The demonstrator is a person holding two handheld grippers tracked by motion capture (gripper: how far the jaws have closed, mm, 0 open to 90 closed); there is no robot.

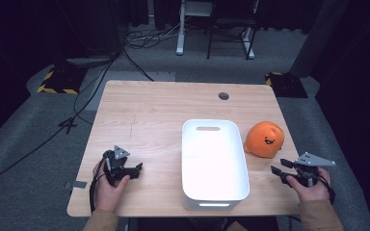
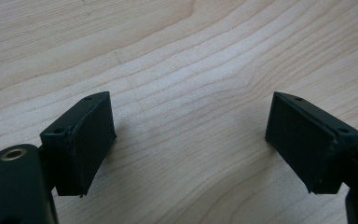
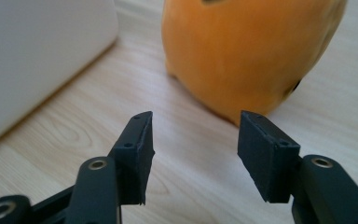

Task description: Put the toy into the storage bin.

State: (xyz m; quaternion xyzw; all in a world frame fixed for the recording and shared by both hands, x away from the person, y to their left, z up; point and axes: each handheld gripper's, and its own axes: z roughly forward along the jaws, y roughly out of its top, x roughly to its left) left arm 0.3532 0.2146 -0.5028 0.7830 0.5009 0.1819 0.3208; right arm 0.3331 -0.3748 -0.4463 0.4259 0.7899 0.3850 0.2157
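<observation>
Left gripper (image 2: 191, 140) jaws wide, empty; right gripper (image 3: 193, 154) jaws apart near orange plush (image 3: 247, 51).

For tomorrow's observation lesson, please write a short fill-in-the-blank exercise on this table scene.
1. The white bin holds ____.
2. The orange plush toy lies on the bin's ____ side in the high view.
3. The right gripper points at the ____ with its jaws open.
4. The left gripper has its jaws ____.

Missing words: nothing; right; plush toy; open

No readable text, labels or numbers anywhere; perhaps some is simply too small to show
</observation>
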